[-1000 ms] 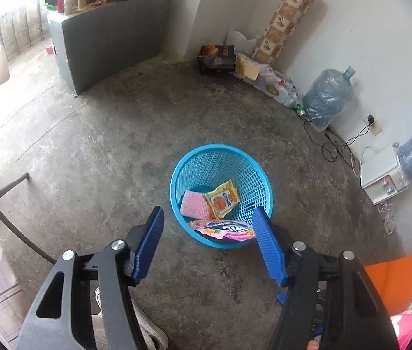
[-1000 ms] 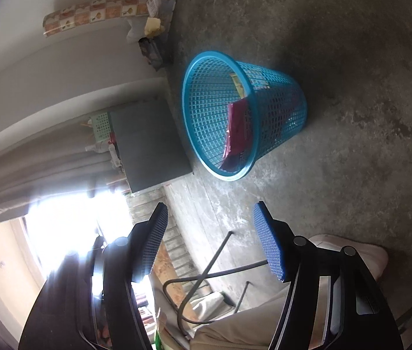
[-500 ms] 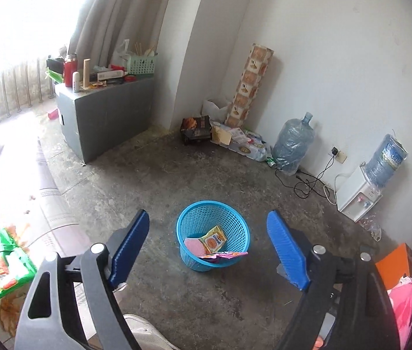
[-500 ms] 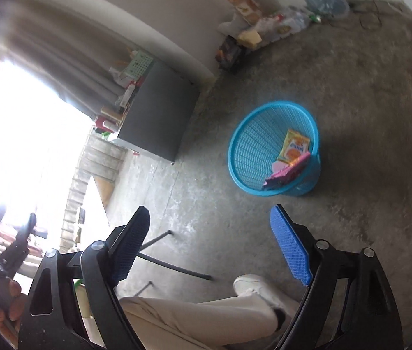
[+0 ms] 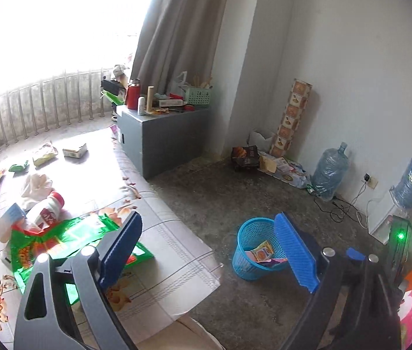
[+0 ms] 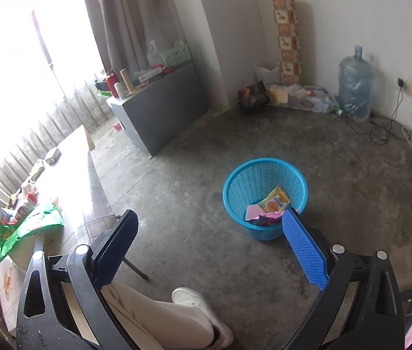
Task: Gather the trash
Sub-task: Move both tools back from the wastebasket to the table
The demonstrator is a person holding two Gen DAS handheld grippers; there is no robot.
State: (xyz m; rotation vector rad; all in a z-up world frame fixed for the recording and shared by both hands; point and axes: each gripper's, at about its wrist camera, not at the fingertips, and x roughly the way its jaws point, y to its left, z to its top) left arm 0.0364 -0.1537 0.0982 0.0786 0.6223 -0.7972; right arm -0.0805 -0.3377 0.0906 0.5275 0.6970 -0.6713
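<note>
A blue mesh basket (image 5: 249, 227) (image 6: 235, 180) stands on the concrete floor with a yellow wrapper (image 6: 276, 202) and a pink packet (image 6: 252, 213) in it. My left gripper (image 5: 209, 250) hovers high above the table edge, its jaws still opening, nothing between them. My right gripper (image 6: 210, 248) hangs above the floor left of the basket, jaws also opening and empty. On the floral-cloth table (image 5: 171, 250) lie a green bag (image 5: 60, 239), a white bottle with a red label (image 5: 45, 210), crumpled paper (image 5: 35, 183) and several small wrappers.
A grey cabinet (image 5: 162, 140) stands by the curtain. Water jugs (image 5: 329, 172), cables and boxes line the far wall. A person's trouser leg and white shoe (image 6: 194, 300) are below the right gripper, next to a table leg (image 6: 134, 268).
Both grippers have risen and pulled back from the basket while their jaws spread wider. The right view has rolled upright. The left view now takes in the littered table.
</note>
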